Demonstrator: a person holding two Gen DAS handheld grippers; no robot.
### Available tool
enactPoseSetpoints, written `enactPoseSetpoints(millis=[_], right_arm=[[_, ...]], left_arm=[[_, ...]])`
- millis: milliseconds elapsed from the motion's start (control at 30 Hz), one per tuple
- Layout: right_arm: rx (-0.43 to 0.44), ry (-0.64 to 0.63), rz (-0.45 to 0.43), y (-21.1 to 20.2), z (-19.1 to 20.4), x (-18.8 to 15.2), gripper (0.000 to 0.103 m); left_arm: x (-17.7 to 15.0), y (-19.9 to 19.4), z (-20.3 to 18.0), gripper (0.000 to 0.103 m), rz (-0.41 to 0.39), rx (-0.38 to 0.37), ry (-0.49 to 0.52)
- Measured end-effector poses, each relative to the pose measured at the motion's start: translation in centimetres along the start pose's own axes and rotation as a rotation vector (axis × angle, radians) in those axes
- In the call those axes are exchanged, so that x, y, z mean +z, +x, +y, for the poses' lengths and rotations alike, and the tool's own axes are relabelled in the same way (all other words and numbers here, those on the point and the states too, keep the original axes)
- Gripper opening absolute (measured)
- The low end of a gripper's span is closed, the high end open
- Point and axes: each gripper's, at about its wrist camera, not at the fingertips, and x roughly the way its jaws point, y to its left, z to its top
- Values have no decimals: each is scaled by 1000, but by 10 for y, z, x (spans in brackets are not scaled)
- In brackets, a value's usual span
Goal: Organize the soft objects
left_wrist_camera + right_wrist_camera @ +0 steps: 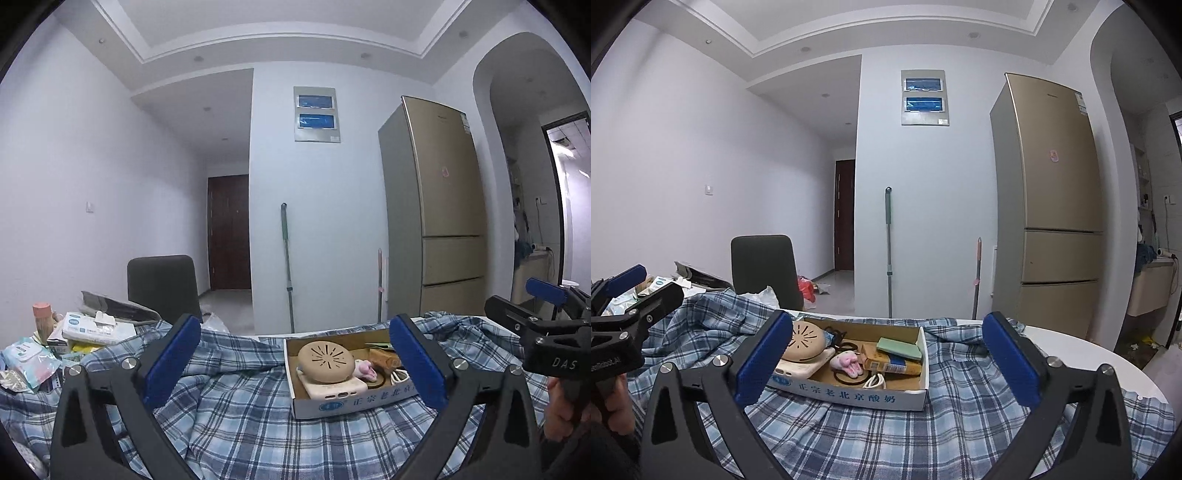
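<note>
Above the plaid cloth (886, 435) | left gripper (291, 362), right gripper (888, 363) hovering, fingers gaping wide | cardboard box (849, 391) sitting mid-cloth | surface (1089, 354) edge curving bare at right

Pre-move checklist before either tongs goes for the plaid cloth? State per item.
1. Left tongs open, nothing held: ok.
2. Right tongs open, nothing held: ok.
3. Plaid cloth within view of both cameras: ok.
4. Cloth free to lift: not ok, the cardboard box sits on it.
5. Box contents settled: ok, the round beige gadget, pink plush toy and green sponge lie inside.
6. Cloth's near edge and the table edge under it: cannot tell, hidden below the tongs.
</note>
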Motion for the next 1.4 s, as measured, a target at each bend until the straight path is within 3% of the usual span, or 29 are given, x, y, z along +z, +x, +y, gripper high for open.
enactPoseSetpoints(millis=[1400], right_arm=[[-4,10,8,-2,-1,1,103]], left_arm=[[-2,0,2,103,-4,13,-6]])
